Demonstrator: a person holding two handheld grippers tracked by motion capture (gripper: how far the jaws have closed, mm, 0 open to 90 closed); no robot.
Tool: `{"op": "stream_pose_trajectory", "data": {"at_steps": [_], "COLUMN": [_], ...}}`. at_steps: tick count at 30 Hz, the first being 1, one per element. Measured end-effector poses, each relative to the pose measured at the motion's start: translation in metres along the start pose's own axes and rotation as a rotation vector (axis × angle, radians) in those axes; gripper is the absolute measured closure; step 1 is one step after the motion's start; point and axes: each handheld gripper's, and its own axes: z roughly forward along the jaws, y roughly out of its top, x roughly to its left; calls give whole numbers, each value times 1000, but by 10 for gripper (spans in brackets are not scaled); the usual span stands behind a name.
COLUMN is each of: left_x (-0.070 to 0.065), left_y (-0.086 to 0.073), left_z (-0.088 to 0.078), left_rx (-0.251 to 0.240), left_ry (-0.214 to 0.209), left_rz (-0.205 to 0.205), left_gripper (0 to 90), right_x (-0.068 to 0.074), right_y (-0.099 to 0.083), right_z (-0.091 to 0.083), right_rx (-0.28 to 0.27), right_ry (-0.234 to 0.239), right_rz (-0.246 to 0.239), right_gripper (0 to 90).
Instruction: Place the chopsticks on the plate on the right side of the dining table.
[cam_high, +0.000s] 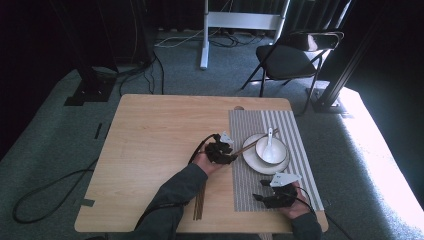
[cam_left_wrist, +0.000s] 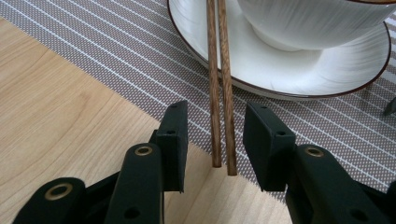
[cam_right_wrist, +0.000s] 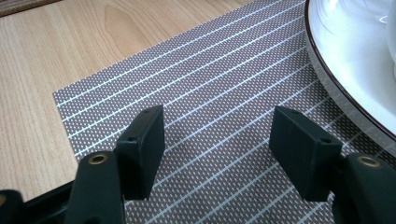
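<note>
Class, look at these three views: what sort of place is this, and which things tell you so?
Probably a recording room or lab. A place setting lies on a wooden table, yet cables cross the carpet, a metal stand rises behind and a folding chair stands aside.

Hidden and cut-off parts at the place setting

Pair of brown wooden chopsticks (cam_left_wrist: 219, 84): far ends cut by the left gripper view's top edge. White round ceramic bowl (cam_left_wrist: 313, 23) and white dark-rimmed plate (cam_left_wrist: 299, 70): cropped at top and right. White ceramic spoon (cam_high: 269, 138): handle detail too small to tell. Bundle of brown sticks (cam_high: 199, 200): upper part hidden under a grey sleeve (cam_high: 172, 192).
</note>
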Motion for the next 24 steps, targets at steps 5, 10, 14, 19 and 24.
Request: {"op": "stream_pose_trajectory", "data": {"at_steps": [5, 10, 14, 19, 24], "left_x": [0, 0, 0, 0, 1], "left_y": [-1, 0, 1, 3, 5], "left_z": [0, 2, 3, 4, 5], "left_rx": [11, 19, 24, 29, 31], "left_ry": [15, 24, 24, 21, 14], "left_rz": [17, 27, 35, 46, 57], "left_gripper": [657, 720, 771, 804, 806], "right_x": [0, -1, -1, -1, -2], "right_y": [0, 0, 0, 0, -1], "right_z": [-1, -3, -4, -6, -12], "right_rx": [1, -2, -4, -8, -19], "right_ry": [0, -1, 1, -4, -17], "right_rz": [-2, -2, 1, 3, 9], "right_gripper": [360, 368, 372, 372, 372]}}
